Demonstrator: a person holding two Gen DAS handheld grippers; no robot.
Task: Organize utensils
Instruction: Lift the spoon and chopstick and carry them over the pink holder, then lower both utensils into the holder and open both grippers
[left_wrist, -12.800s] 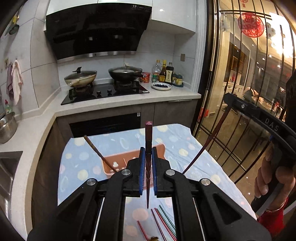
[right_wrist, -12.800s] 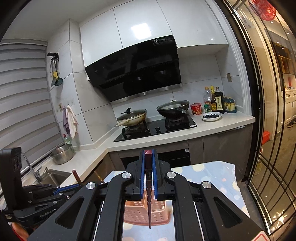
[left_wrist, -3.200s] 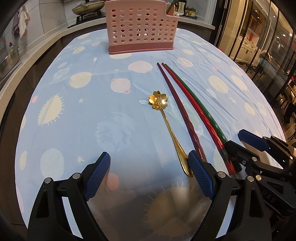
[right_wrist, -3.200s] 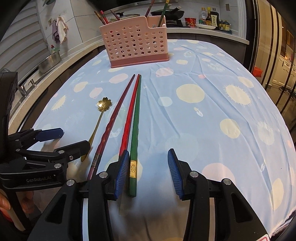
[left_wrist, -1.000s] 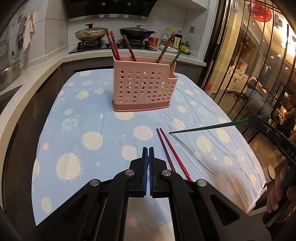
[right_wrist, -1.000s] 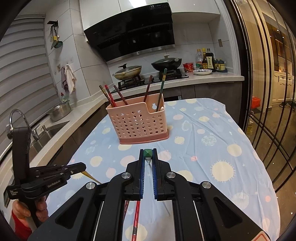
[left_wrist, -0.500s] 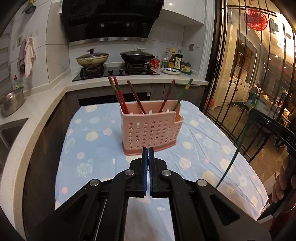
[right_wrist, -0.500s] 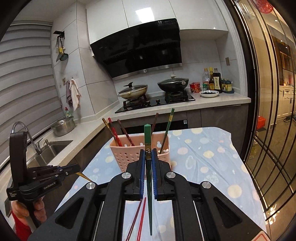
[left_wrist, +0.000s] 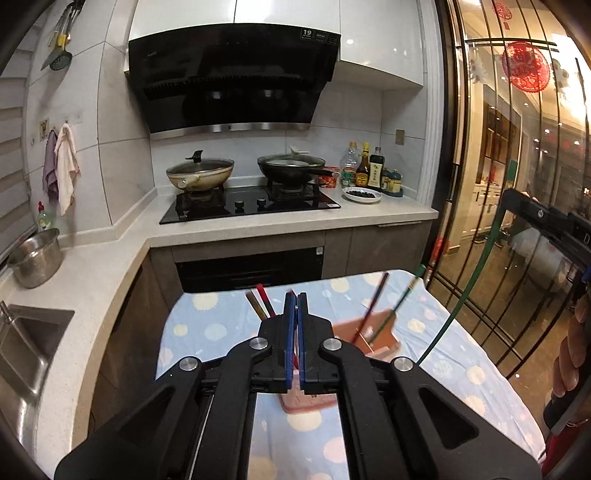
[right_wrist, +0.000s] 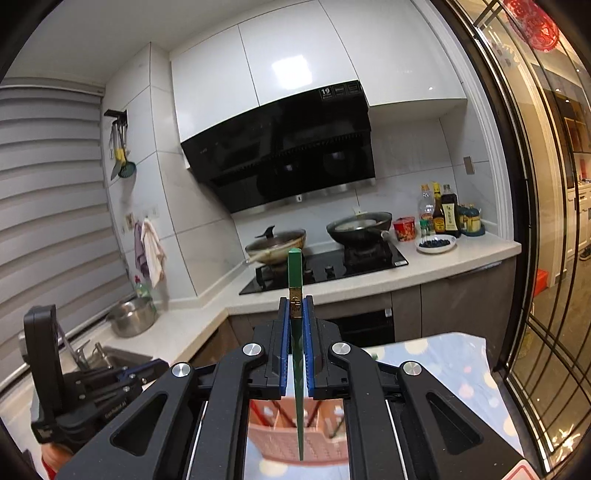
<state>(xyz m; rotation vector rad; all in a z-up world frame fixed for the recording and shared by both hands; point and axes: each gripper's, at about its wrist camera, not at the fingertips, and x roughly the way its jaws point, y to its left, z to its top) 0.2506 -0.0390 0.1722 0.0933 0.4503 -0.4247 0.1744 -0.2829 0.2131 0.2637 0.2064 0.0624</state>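
My right gripper (right_wrist: 295, 306) is shut on a green chopstick (right_wrist: 296, 369). The chopstick stands upright, and its thin tip hangs over the pink utensil basket (right_wrist: 280, 439). In the left wrist view that chopstick (left_wrist: 469, 291) slants down from the right gripper (left_wrist: 513, 203) toward the basket (left_wrist: 384, 332), which holds several chopsticks. My left gripper (left_wrist: 294, 306) is shut high above the basket's near side. It took hold of a thin gold spoon earlier, and the spoon is hidden in both views now. The left gripper (right_wrist: 147, 369) is low at the left of the right wrist view.
The basket stands on a table with a blue dotted cloth (left_wrist: 207, 325). Behind it is a counter with a hob (left_wrist: 251, 206), two pans and bottles (left_wrist: 365, 170). A sink (left_wrist: 26, 332) and steel pot (left_wrist: 35, 258) are left. A glass door with black bars (left_wrist: 480, 184) is right.
Both grippers have risen well above the table. The basket has dropped to the bottom of both views. The green chopstick has swung from nearly level to upright, tip down.
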